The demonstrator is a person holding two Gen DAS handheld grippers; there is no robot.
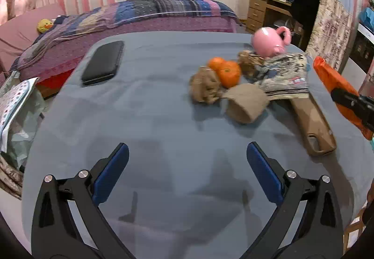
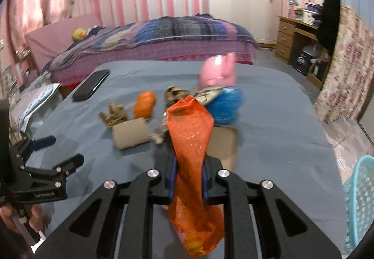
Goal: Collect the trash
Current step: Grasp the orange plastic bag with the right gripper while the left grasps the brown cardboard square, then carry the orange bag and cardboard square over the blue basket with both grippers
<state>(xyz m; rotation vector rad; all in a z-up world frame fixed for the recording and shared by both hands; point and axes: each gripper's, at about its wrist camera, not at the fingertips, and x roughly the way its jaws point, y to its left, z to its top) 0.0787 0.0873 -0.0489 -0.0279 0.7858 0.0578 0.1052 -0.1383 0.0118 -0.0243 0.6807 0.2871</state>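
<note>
Right wrist view shows the right gripper (image 2: 188,176) with its jaws squeezed on a shiny, crinkly orange bag (image 2: 190,142), held up over the grey worktop (image 2: 268,114). Left gripper (image 1: 187,156) hangs with jaws wide apart, near a brown paper cup (image 1: 245,103), crumpled brown paper (image 1: 205,88) and round oranges (image 1: 225,70).

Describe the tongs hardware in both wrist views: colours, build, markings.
Both tongs are matte black linkage frames with triangular cut-outs and silver round pivot bolts. The left tongs have flat blue pads on two angled fingers. The right tongs show the same blue pads. White lettering, too small to read, marks the left unit's body in the right wrist view. No cables visible.
</note>
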